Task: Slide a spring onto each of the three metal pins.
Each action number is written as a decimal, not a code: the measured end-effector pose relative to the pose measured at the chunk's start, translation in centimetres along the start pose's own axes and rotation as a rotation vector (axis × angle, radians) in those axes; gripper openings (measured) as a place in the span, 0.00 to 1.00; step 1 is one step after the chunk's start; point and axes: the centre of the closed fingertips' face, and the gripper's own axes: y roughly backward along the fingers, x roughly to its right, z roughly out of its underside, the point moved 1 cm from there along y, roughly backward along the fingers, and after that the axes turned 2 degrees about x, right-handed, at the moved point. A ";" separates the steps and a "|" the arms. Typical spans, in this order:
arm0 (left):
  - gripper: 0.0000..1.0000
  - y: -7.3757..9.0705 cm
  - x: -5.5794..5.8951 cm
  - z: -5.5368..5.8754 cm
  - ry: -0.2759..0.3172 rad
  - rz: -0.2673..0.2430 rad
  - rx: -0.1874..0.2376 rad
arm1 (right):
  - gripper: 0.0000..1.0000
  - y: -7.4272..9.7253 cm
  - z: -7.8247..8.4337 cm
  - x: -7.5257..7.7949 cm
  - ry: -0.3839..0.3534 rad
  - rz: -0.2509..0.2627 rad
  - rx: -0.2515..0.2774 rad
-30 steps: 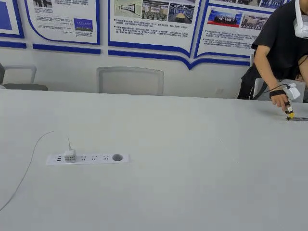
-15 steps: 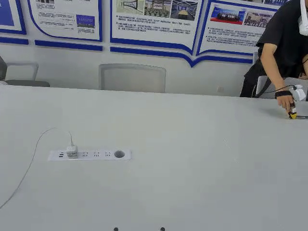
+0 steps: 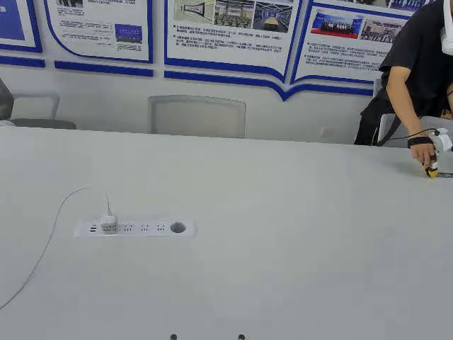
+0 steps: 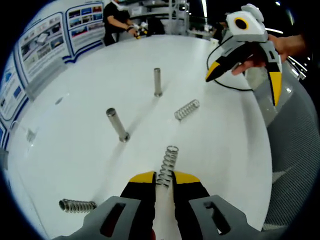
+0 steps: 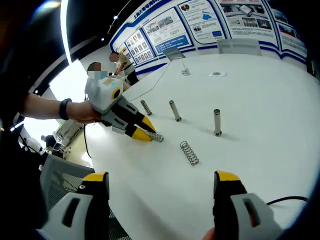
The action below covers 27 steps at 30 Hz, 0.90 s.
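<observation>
Left gripper view: the left gripper (image 4: 159, 178) has its yellow-tipped jaws closed on the lower end of the gripped spring (image 4: 168, 162), which juts forward past the tips over the white table (image 4: 225, 145). Ahead of it the near pin (image 4: 117, 124) and the far pin (image 4: 158, 81) stand on the table well apart, both with bare shafts. The loose spring (image 4: 187, 109) lies flat to the right of the near pin, touching neither pin. The side spring (image 4: 77, 205) lies flat at the lower left, near the left jaw. At the upper right a hand holds the right gripper (image 4: 242, 89) above the table, its jaws spread wide with nothing between them.

Right gripper view: the same two jaws rise far apart and empty, the loose spring lies on the table ahead of them, and the left gripper comes in from the left with its spring clamped.

Head view: a power strip (image 3: 134, 228) is set into the table, with a white charger (image 3: 108, 224) plugged in and its cable (image 3: 42, 248) trailing left. A grey chair (image 3: 197, 115) stands behind the table, and another person (image 3: 414, 67) leans in at the far right.
</observation>
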 end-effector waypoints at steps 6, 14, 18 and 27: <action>0.10 0.3 0.1 0.4 0.061 -0.013 0.000 | 0.87 0.1 0.0 -0.4 0.013 -0.005 -0.011; 0.10 1.1 1.2 1.4 0.119 -0.023 -0.003 | 0.87 -0.3 -0.3 -1.1 0.021 -0.020 -0.012; 0.10 1.6 1.6 2.1 0.146 -0.031 0.001 | 0.86 -0.5 -0.3 -1.4 0.025 -0.027 -0.015; 0.10 3.2 2.8 3.0 0.206 -0.045 0.018 | 0.86 -0.7 -0.2 -2.0 0.019 -0.046 -0.012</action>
